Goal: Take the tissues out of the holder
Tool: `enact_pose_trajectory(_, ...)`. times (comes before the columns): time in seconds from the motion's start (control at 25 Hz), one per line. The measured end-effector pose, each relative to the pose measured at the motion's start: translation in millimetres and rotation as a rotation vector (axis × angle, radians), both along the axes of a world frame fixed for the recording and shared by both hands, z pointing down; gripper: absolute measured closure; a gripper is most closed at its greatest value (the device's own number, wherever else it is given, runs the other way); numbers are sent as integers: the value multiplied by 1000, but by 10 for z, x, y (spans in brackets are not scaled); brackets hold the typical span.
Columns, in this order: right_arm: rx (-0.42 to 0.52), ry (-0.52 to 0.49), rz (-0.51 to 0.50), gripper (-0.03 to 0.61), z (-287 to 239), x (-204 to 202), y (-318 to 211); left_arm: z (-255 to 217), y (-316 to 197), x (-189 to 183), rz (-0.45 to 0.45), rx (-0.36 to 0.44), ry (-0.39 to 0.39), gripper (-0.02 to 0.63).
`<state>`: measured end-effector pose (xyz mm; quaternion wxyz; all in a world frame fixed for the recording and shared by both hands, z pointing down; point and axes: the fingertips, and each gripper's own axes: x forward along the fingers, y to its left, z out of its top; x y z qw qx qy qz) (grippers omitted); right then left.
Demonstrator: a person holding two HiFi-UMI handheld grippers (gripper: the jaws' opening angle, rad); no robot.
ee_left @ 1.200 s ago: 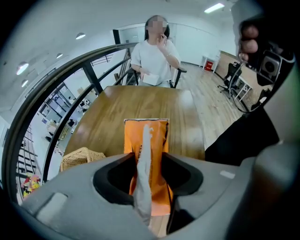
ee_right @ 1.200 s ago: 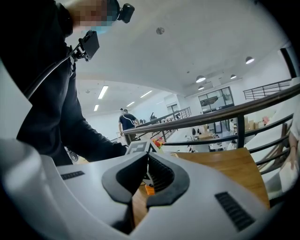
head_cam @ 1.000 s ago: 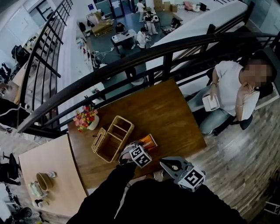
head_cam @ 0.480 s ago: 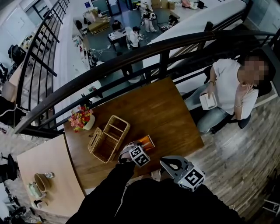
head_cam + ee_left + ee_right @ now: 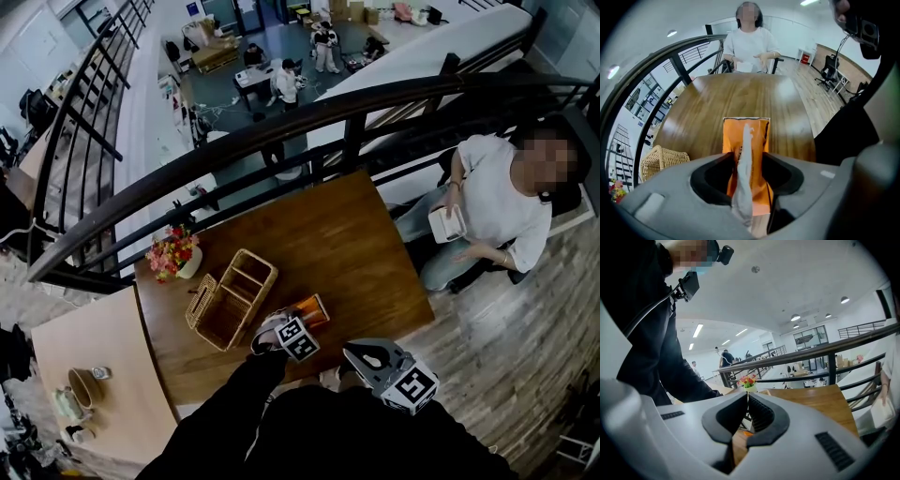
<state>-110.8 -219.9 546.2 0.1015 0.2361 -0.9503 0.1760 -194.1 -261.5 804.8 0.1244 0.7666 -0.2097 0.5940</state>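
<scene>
- We look down at a brown table (image 5: 347,244). On it stands the woven holder (image 5: 249,309), and it looks empty to us.
- The orange tissue pack (image 5: 311,309) is not in the holder. It lies flat on the table, just beside the holder, on the side nearer the right gripper.
- The left gripper (image 5: 286,323) is right at the pack. In the left gripper view its two jaws hug the near end of the pack, one on each side, so we think it is holding the pack.
- A white tissue (image 5: 746,154) sticks up out of the pack, in the middle between the jaws.
- The long way of the pack points straight away from the left gripper, toward the far end of the table. So a pull or a lift goes along that same line.
- The right gripper (image 5: 354,352) is near us, at the table's edge, and a bit apart from the pack. Its jaws are pressed together with nothing in them.
- The left gripper is much nearer, so we think it does the next move.
</scene>
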Motion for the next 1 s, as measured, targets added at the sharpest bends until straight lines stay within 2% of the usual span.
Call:
enact_pose_trajectory(0.16, 16, -3, -11, 572, -25, 12, -16, -39, -13, 22, 0, 29, 38, 423)
enact_pose_trajectory(0.28, 18, -6, -9, 572, -43, 23, -32, -88, -30, -7, -32, 54, 75, 409)
enact_pose_trajectory(0.48, 24, -10, -13, 572, -64, -11, -58, -451, -127, 45, -109, 111, 205, 408)
enact_pose_trajectory(0.68, 42, -12, -28, 572, -94, -84, -104, -1111, -302, 79, -252, 244, 428, 410)
enact_pose_trajectory(0.88, 72, -23, -47, 572, -208, -150, -185, -2035, -328, 95, -302, 444, 656, 410)
enact_pose_trajectory(1.0, 93, -35, -65, 572, -289, -225, -215, -2499, -231, 48, -347, 507, 794, 410)
